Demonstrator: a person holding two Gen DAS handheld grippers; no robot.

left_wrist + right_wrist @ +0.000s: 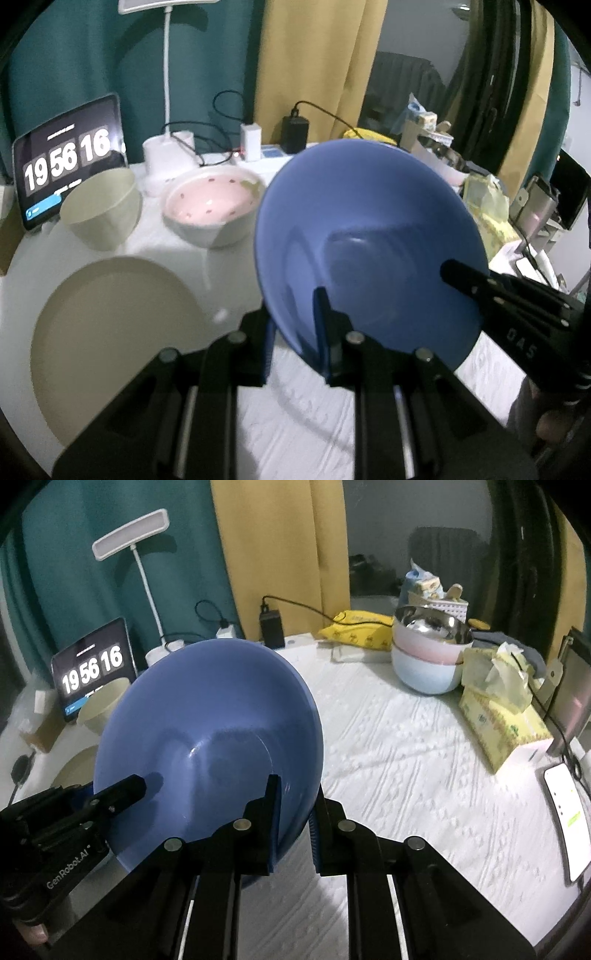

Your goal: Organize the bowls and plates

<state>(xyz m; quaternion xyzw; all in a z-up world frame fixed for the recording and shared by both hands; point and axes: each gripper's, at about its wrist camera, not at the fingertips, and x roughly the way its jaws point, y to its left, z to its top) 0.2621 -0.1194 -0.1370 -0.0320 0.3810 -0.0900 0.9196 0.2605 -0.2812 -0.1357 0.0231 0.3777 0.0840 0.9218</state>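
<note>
Both grippers hold one big blue bowl up in the air above the tabletop, which is covered with a white bumpy cloth. The bowl is tipped so that its inside faces the cameras.

The left gripper is nearly closed and pinches the bowl's rim, with one finger inside the bowl and one outside. The right gripper is also nearly closed and pinches the rim at another spot in the same way. In the left wrist view, the right gripper comes in from the right side and its black finger lies on the inside of the bowl.

Below the bowl, near the left edge of the tabletop, lies a flat beige plate. Behind the plate stands a beige bowl. Just beside it, toward the middle of the back edge, sits a white bowl with a pink inside and small dots.

Near the far right corner stands a stack of bowls: a light blue one at the bottom, a pink one on it, and a shiny metal one on top.

At the back left a tablet shows a clock. A white desk lamp stands next to it. Yellow tissue packs lie along the right edge.
</note>
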